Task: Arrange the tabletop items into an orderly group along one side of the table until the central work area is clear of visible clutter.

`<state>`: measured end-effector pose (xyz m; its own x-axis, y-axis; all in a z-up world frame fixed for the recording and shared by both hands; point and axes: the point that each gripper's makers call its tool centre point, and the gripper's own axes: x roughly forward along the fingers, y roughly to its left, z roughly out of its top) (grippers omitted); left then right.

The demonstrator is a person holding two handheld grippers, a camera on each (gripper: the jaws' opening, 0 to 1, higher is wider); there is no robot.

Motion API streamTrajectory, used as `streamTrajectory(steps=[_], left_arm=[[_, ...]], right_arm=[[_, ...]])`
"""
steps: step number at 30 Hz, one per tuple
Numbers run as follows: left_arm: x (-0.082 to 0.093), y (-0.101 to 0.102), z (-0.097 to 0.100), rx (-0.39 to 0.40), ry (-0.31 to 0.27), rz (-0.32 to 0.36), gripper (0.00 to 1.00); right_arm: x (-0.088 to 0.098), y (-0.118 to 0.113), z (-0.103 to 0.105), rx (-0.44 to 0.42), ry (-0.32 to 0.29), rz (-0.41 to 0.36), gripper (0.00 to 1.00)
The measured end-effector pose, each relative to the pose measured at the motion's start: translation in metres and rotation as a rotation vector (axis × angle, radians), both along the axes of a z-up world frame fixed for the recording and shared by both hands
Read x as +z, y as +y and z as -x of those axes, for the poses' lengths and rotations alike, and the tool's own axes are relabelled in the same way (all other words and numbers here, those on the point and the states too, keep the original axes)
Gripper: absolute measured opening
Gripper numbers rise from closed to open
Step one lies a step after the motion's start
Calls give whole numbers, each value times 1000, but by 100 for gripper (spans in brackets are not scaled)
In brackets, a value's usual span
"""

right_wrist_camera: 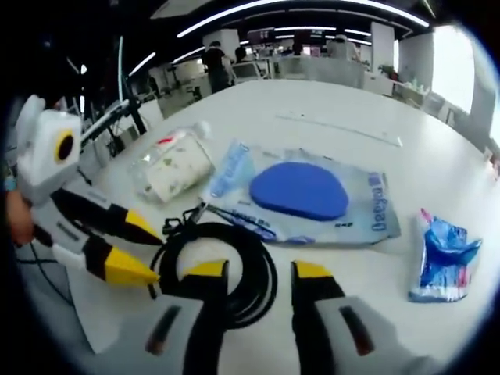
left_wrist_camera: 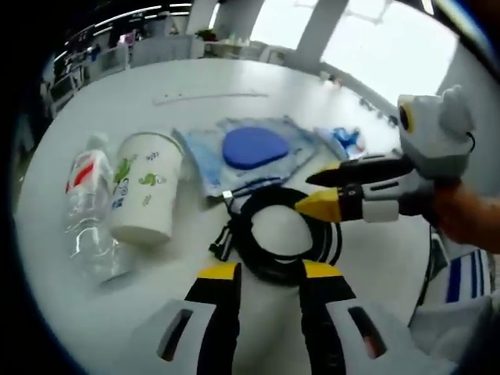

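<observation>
Left gripper view: my left gripper hangs released, jaws apart over the coiled black cable on the white table; a paper cup and bottle lie left, a blue pad bag behind.

Right gripper view: my right gripper stands released beside the cable; a blue packet lies right.

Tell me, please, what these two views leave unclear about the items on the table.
- Paper cup, right gripper view: it hides most of the plastic bottle behind it.
- Blue packet, left gripper view: partly covered by the right gripper.
- Print on the clear bag: too blurred to read.
- Coiled black cable: partly behind the gripper's own jaws.
</observation>
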<state>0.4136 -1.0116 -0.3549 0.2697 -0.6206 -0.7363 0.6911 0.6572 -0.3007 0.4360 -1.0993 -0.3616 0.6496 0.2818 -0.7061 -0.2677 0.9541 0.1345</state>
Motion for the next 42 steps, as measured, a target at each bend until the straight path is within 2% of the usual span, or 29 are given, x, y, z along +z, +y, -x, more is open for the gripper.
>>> streamTrajectory(steps=[10,26,42], left_arm=[[-4,-1,1,13,13,-4,22],[-10,-2,1,30,21,-27,18],[-11,0,0,95,89,-17,9]], right_arm=[[-7,0,3,6,17,-2,21],[-9,0,1,20,-11,38,14],[-8,2,2,28,-19,38,10]])
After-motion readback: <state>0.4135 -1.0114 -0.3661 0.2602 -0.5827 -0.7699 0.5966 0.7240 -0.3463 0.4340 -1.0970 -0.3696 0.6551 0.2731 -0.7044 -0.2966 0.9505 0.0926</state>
